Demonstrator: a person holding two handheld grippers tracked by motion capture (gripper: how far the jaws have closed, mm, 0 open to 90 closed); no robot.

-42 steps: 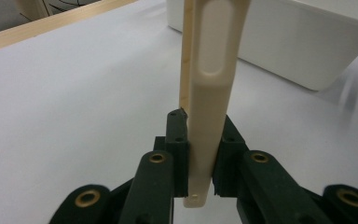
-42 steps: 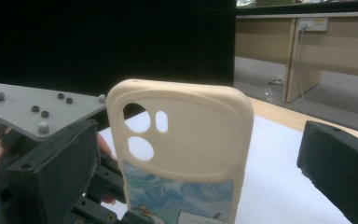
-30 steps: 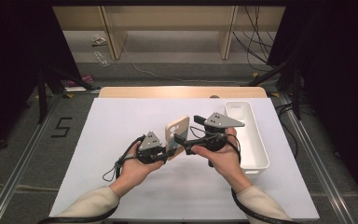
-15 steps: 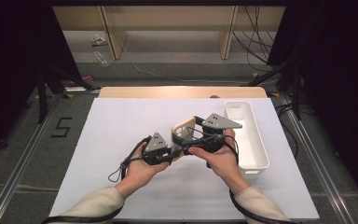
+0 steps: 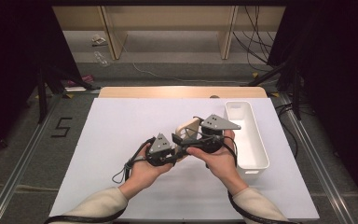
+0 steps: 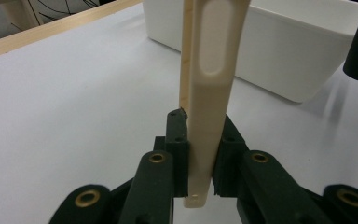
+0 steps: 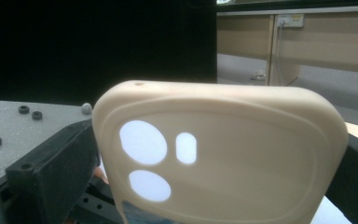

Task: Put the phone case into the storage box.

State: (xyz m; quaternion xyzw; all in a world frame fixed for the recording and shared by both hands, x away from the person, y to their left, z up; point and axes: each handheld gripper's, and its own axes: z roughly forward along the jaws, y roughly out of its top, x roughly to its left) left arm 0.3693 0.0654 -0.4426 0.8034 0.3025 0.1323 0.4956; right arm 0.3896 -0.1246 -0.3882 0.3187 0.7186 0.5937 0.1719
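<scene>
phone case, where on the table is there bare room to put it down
The white table sheet lies bare left of the hands, from the left claw out to its left edge, and across the far strip toward the wooden edge. It is crowded on the right, where the white bin sits beside the right claw and the phone case.

My cream sleeves (image 5: pixel 98 205), black left gripper (image 5: pixel 168 156) with grey three-cornered plate and brass-ringed screw holes, black right gripper (image 5: pixel 186 140) likewise plated, black cables (image 5: pixel 126 168) trailing from both, looping back.
</scene>
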